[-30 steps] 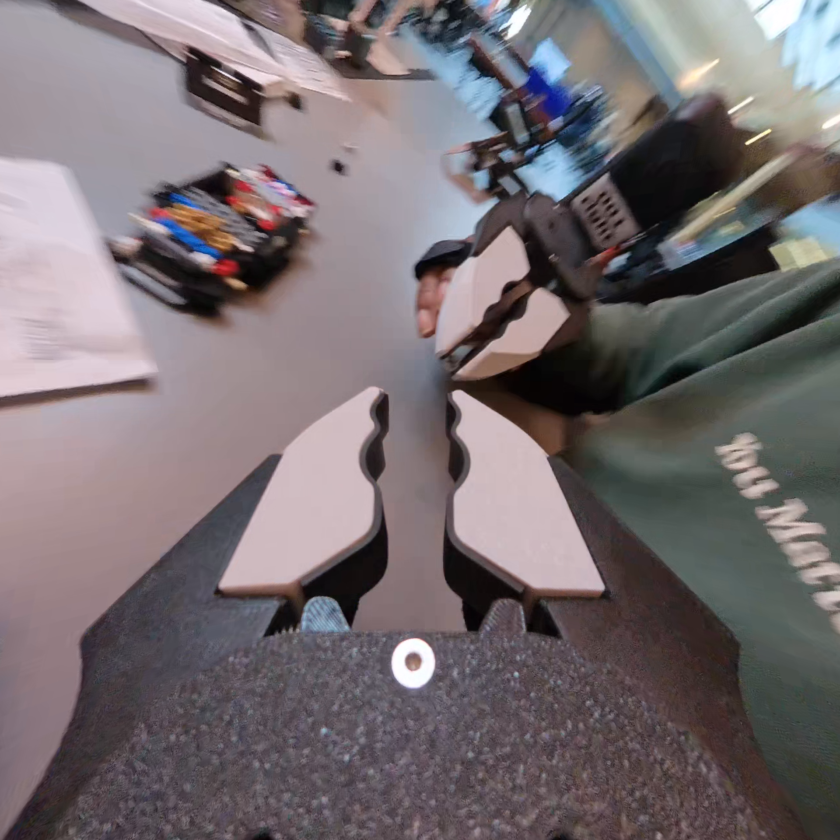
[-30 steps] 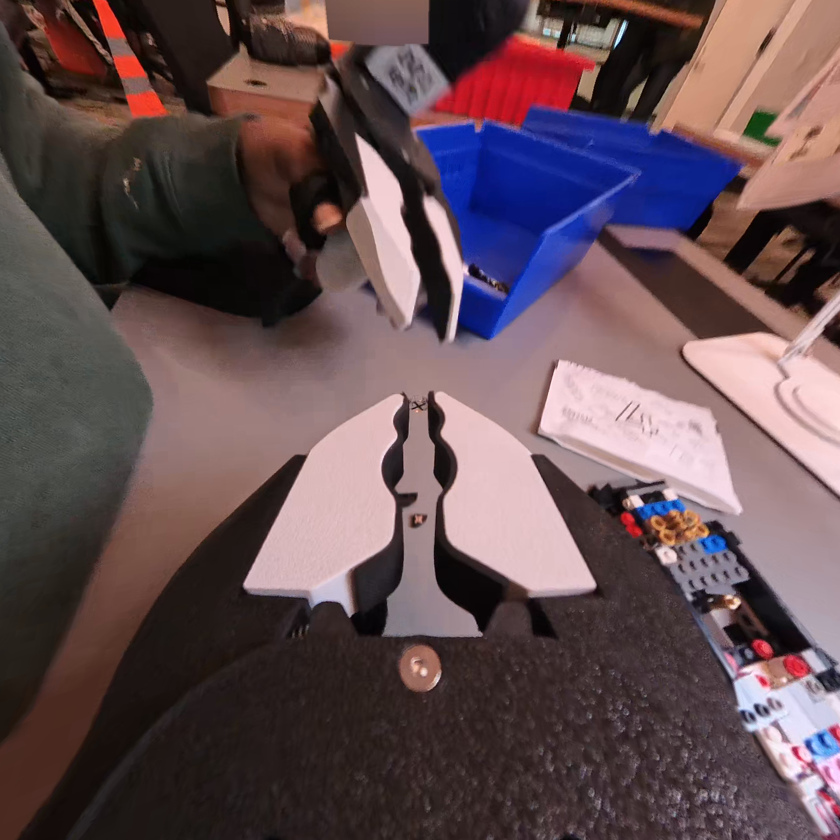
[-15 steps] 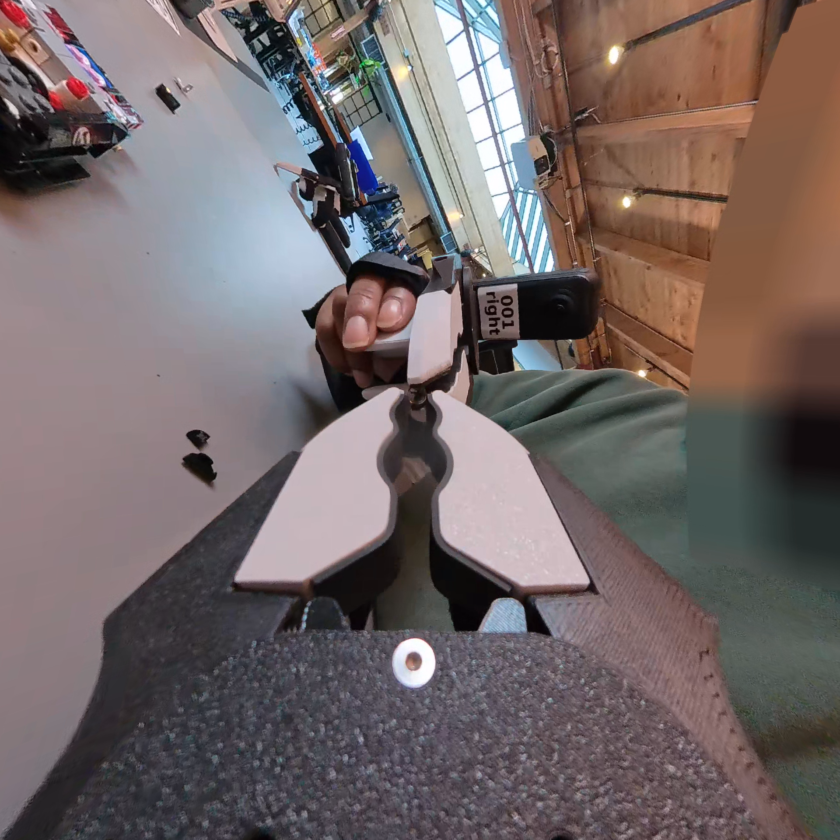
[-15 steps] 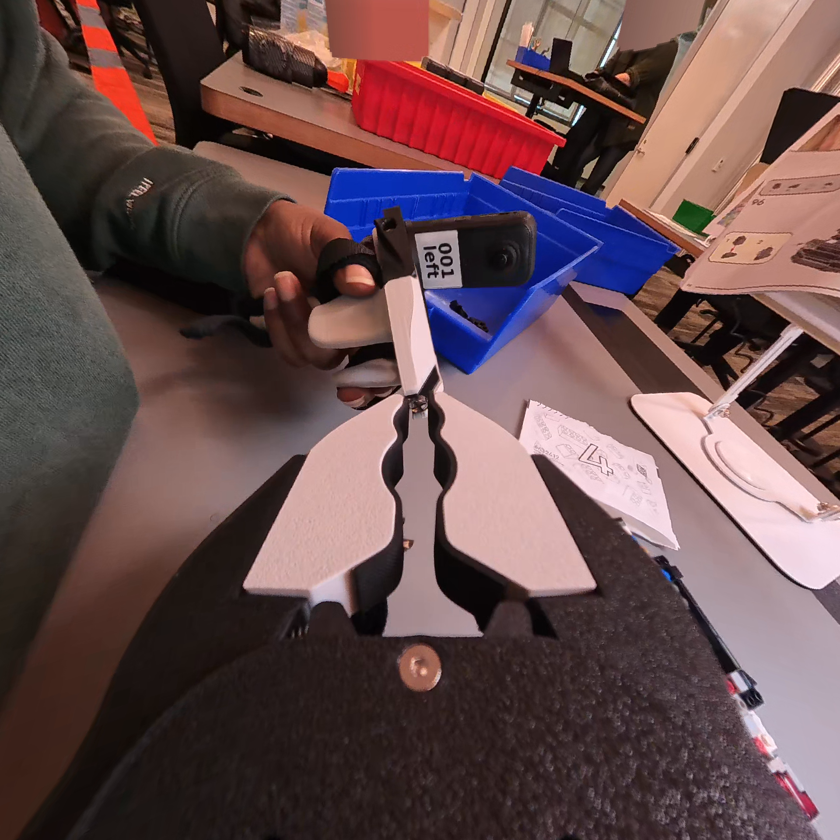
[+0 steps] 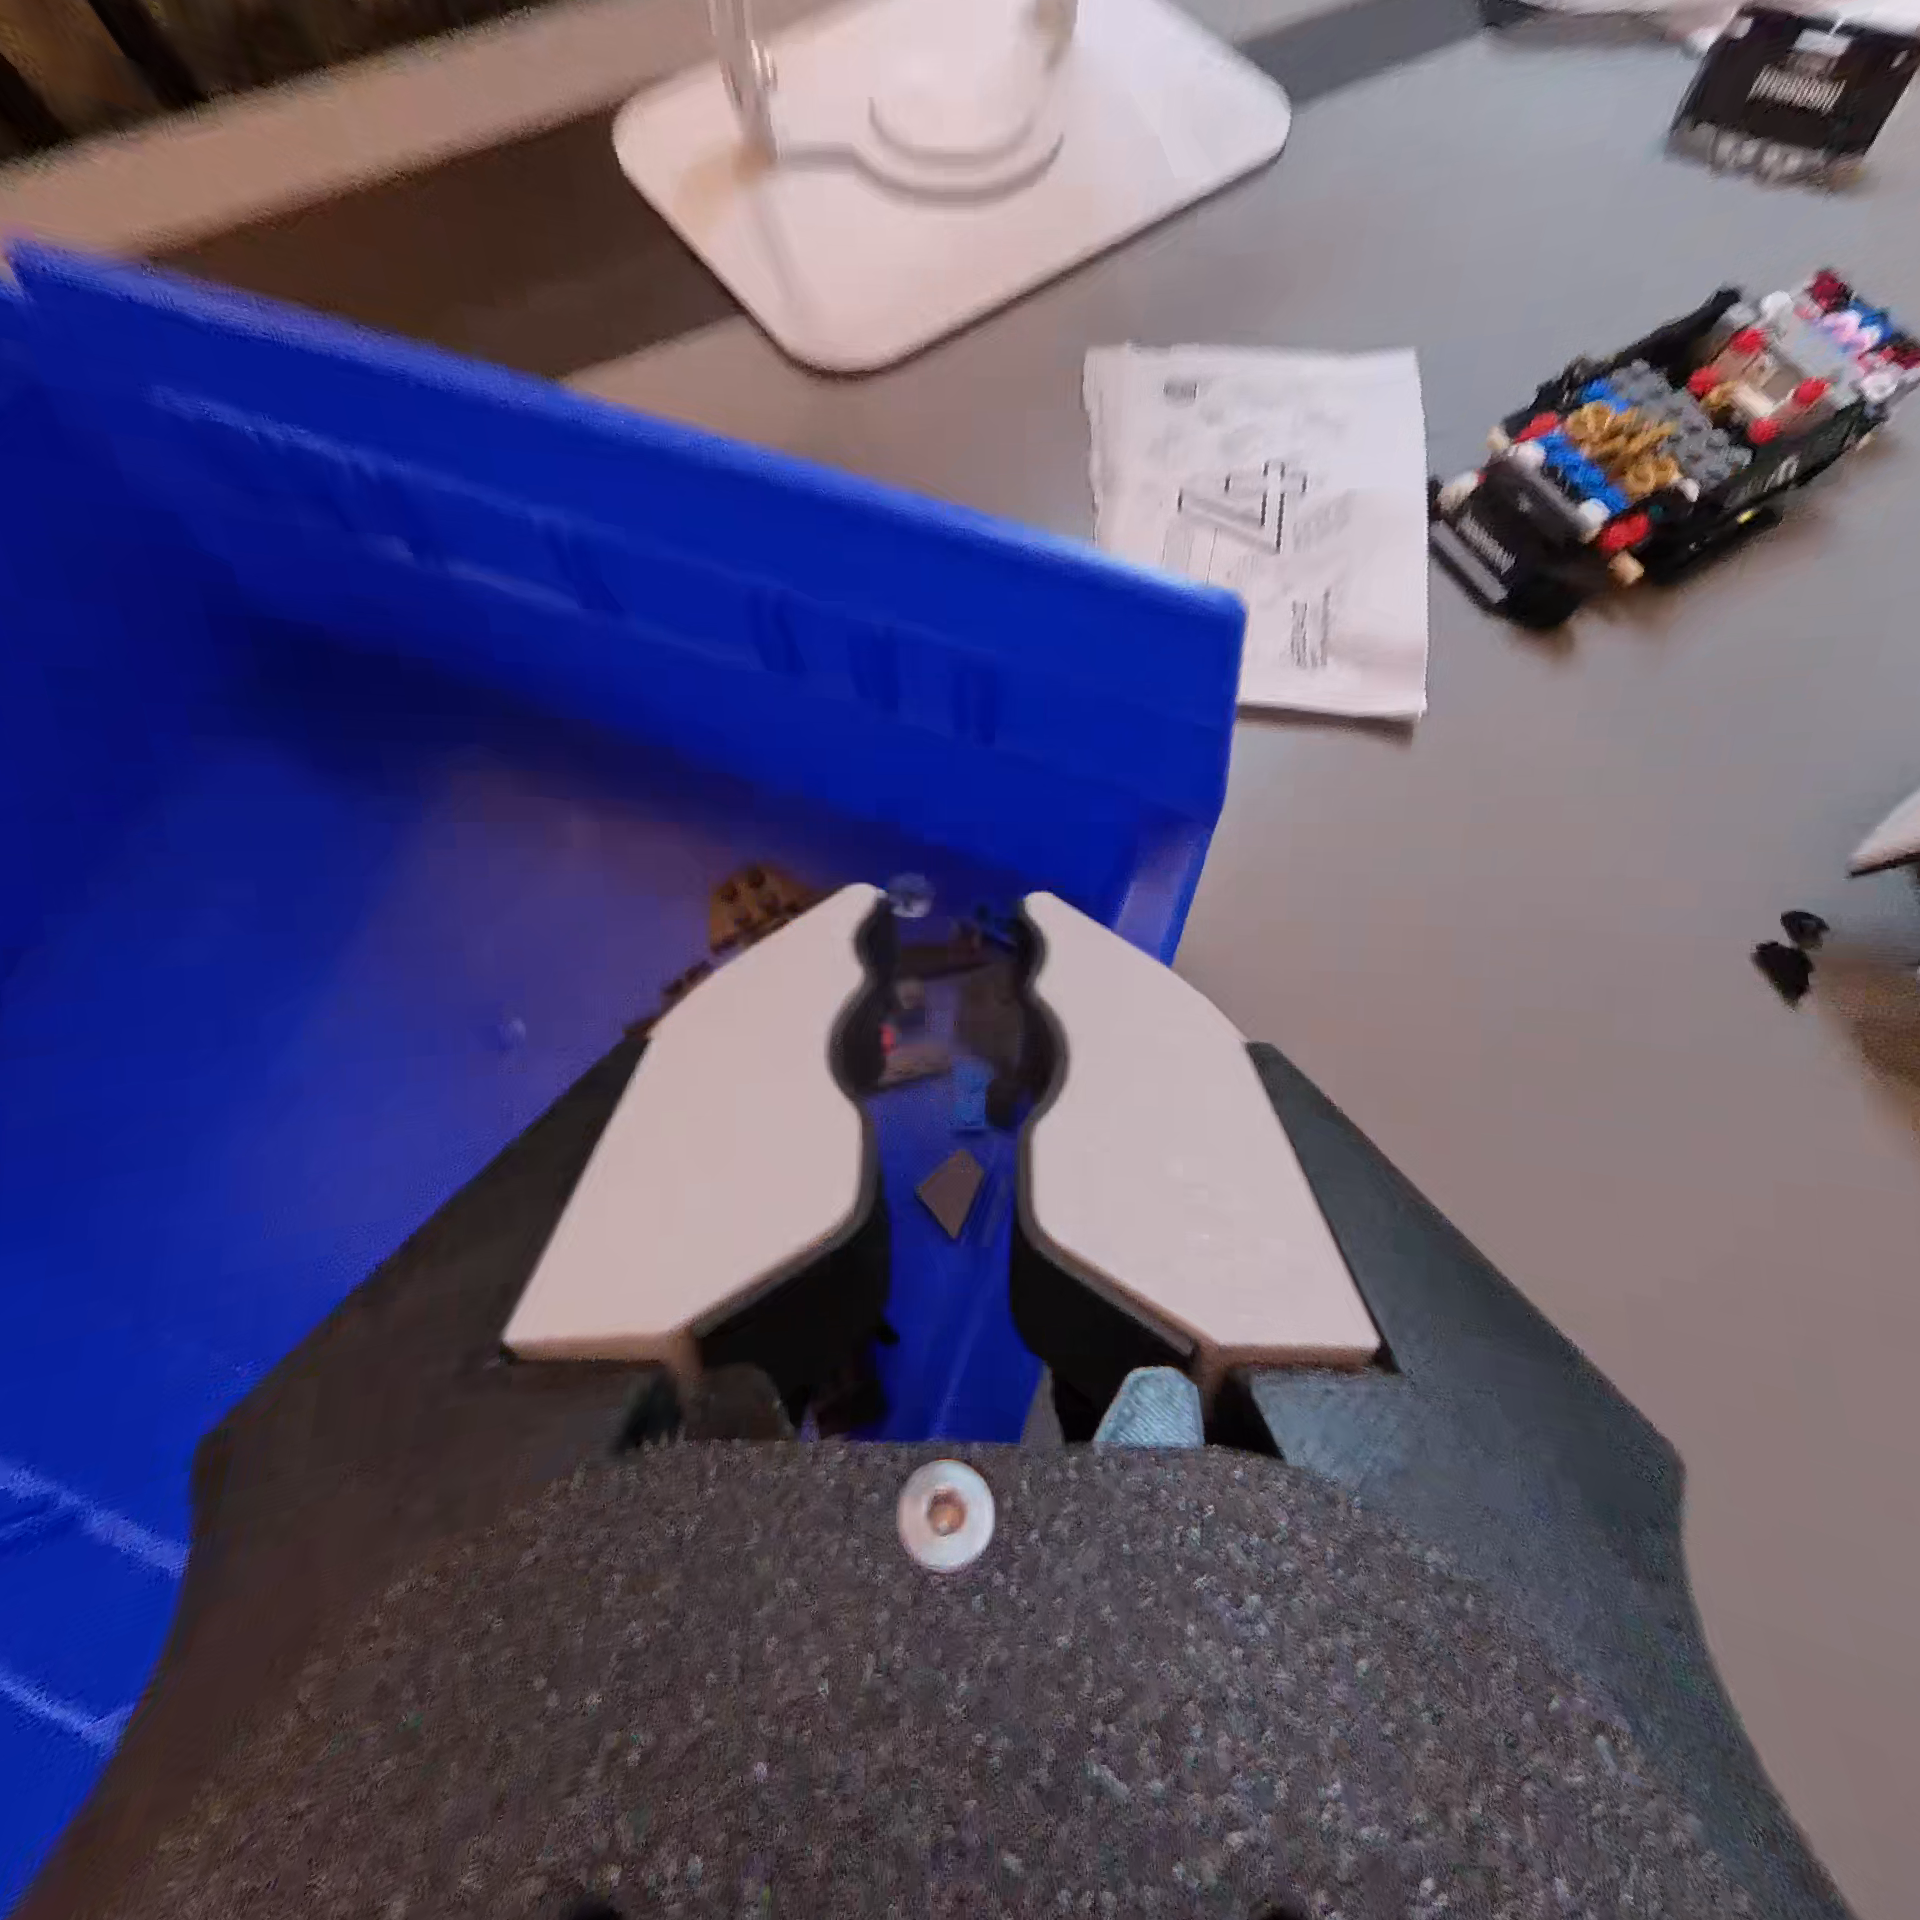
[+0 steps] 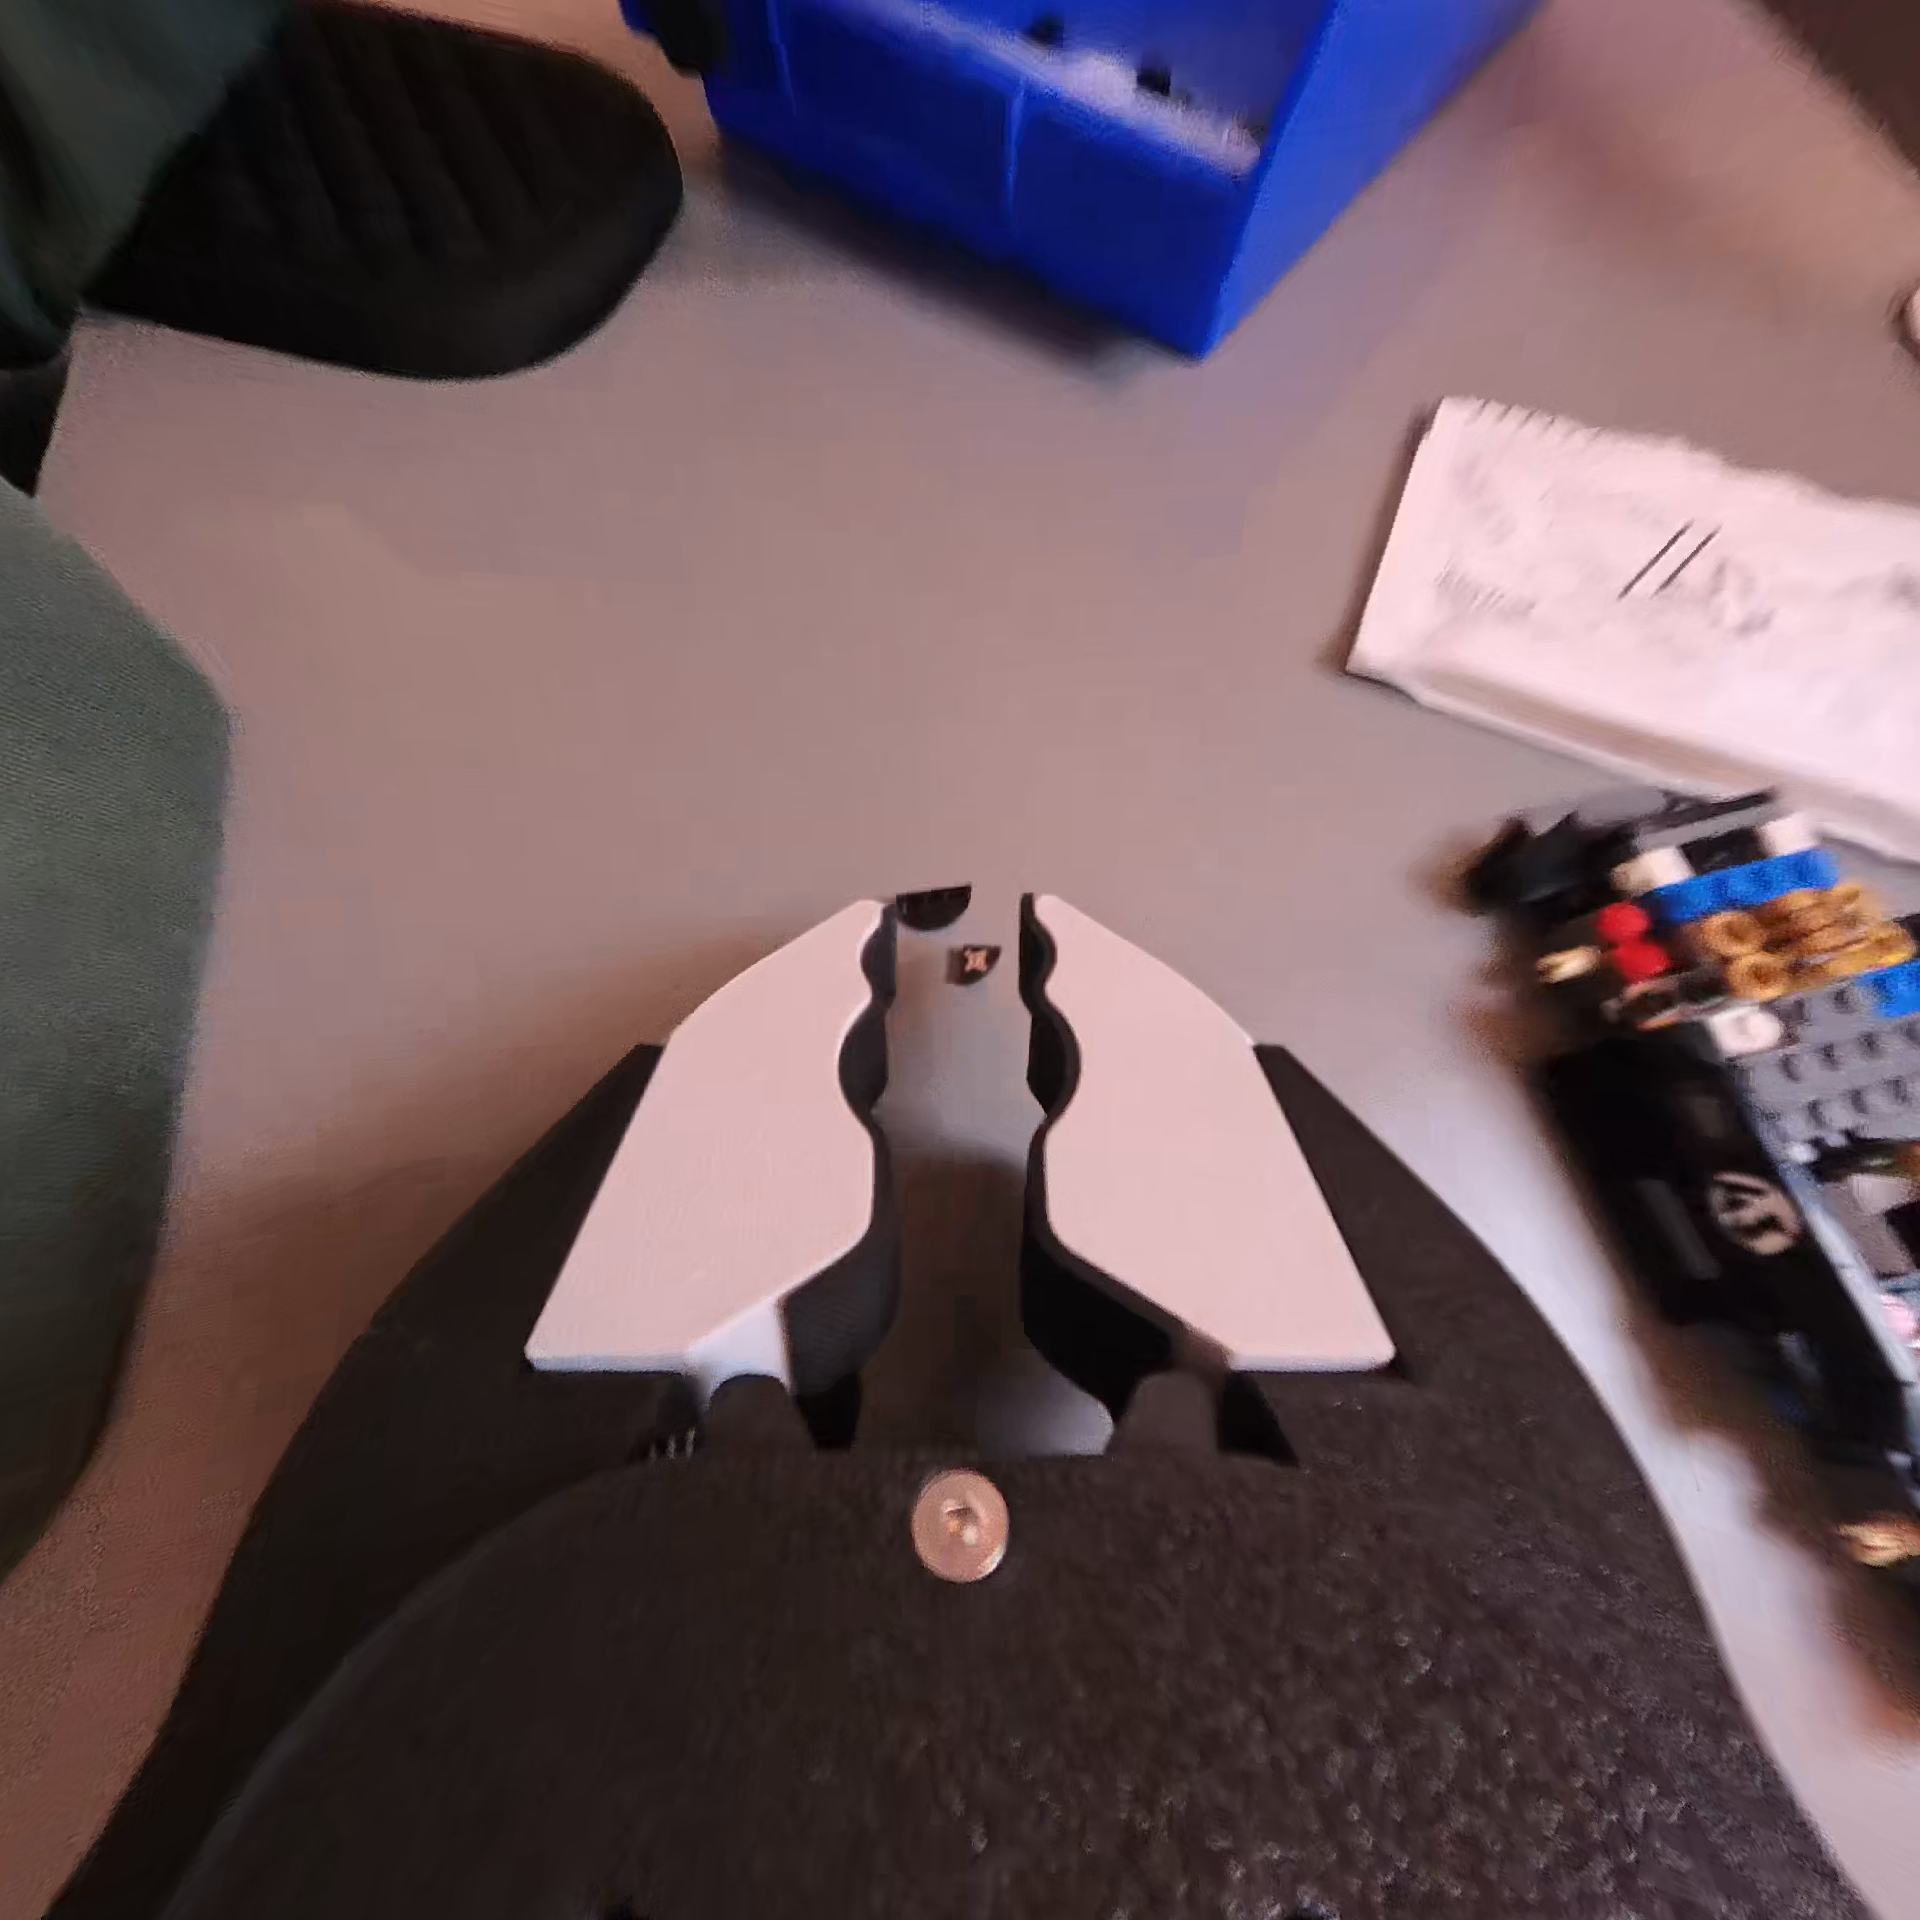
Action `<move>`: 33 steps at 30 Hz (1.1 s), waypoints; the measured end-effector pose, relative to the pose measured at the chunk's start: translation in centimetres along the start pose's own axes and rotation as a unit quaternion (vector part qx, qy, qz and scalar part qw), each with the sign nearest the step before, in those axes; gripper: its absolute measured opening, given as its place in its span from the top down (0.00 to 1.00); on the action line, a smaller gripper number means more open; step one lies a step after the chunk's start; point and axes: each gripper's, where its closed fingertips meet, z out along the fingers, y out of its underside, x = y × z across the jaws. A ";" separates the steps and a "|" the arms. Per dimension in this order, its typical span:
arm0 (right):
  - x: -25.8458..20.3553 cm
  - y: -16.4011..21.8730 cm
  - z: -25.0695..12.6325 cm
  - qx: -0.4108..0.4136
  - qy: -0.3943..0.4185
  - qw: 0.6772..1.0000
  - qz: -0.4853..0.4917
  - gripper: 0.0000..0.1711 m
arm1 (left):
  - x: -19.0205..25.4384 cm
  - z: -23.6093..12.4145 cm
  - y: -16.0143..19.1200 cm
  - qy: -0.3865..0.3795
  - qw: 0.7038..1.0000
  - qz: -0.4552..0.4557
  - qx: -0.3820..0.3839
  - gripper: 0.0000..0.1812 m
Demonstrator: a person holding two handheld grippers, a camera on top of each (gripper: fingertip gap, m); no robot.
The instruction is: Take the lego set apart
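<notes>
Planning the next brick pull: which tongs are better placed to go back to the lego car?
Right. The right tongs hang open over the table with the lego car close beside them. The left tongs, also open, point into the blue bin, farther from the car.

The bin (image 5: pixel 436 665) was bright blue, with brown, dark grey and blue pieces (image 5: pixel 951 1049) on its floor. The table (image 6: pixel 727 644) was plain grey. The car (image 5: pixel 1662 457) was mostly black, studded with blue, gold, red, grey and white. The leaflet (image 5: pixel 1262 520) was white with thin dark line drawings. The stand (image 5: pixel 956 156) was white. Both grippers (image 5: pixel 948 925) (image 6: pixel 951 914) had white fingers (image 5: pixel 717 1143) on speckled black bodies. The sleeve (image 6: pixel 94 883) was dark green.
</notes>
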 end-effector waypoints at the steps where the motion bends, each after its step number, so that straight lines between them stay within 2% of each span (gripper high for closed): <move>1: 0.0 0.4 0.3 -0.014 -0.001 1.000 0.003 0.86 | 0.2 0.3 0.5 0.011 1.000 -0.007 -0.011 0.84; 4: 0.1 1.3 0.7 -0.043 0.004 0.999 0.003 0.86 | 1.2 0.6 1.1 0.041 0.999 -0.009 -0.028 0.76; 7: 0.5 1.5 0.8 -0.059 0.016 0.998 0.009 0.88 | 1.8 1.0 2.0 0.059 0.997 -0.005 -0.053 0.72; 10: 0.7 1.6 0.9 -0.079 0.027 0.997 0.005 0.92 | 2.6 0.9 1.6 0.076 0.996 0.004 -0.038 0.74; 12: 0.5 1.6 1.1 -0.083 0.025 0.996 0.002 0.96 | 3.7 0.5 0.4 0.090 0.996 0.021 -0.004 0.75; 14: 0.5 1.5 1.1 -0.084 0.027 0.996 -0.010 0.97 | 5.9 -0.2 -1.1 0.135 0.989 0.043 0.041 0.80; 17: 0.1 0.1 0.9 -0.027 0.027 0.999 -0.036 0.97 | 11.9 -1.8 -2.2 0.291 0.952 0.032 0.087 0.86; 19: -0.5 -2.7 0.0 0.051 0.037 0.995 -0.072 0.97 | 15.8 -2.5 -1.8 0.400 0.914 -0.007 0.069 0.87; 22: -1.6 -6.0 -1.5 0.135 0.056 0.982 -0.119 0.97 | 19.5 -2.4 -0.8 0.491 0.868 -0.068 0.027 0.87; 27: -2.3 -7.4 -2.5 0.166 0.090 0.968 -0.163 0.97 | 22.0 -2.9 -0.6 0.571 0.809 -0.141 -0.005 0.92; 31: -2.6 -7.7 -3.0 0.181 0.088 0.965 -0.168 0.97 | 21.9 -3.2 -1.1 0.587 0.794 -0.160 0.004 0.98; 33: -2.5 -7.6 -3.0 0.177 0.090 0.965 -0.171 0.97 | 21.8 -3.0 -1.0 0.576 0.805 -0.139 0.008 0.98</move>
